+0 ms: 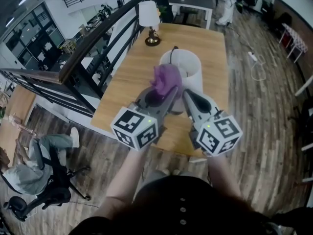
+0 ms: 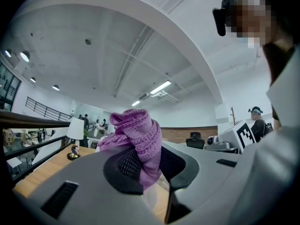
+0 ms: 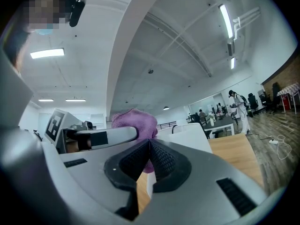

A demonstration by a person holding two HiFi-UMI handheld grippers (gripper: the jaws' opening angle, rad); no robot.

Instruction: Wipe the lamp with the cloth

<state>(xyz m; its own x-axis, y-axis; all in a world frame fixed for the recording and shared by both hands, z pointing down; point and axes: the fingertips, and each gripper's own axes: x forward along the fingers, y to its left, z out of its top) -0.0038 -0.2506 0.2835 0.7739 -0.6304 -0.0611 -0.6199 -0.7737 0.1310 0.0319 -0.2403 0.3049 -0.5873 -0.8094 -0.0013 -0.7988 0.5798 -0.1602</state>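
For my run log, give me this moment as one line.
left gripper: shut on purple cloth | right gripper: shut, empty | purple cloth near white cylinder

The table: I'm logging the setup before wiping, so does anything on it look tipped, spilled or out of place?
Nothing stands out. The small lamp stands upright at the far end of the table, the large white shade stands nearer, and the purple cloth is bunched in the left gripper. No spill shows.

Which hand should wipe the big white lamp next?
Left. The left gripper pinches the purple cloth, held up near the big white lamp. The right gripper is shut with nothing in it.
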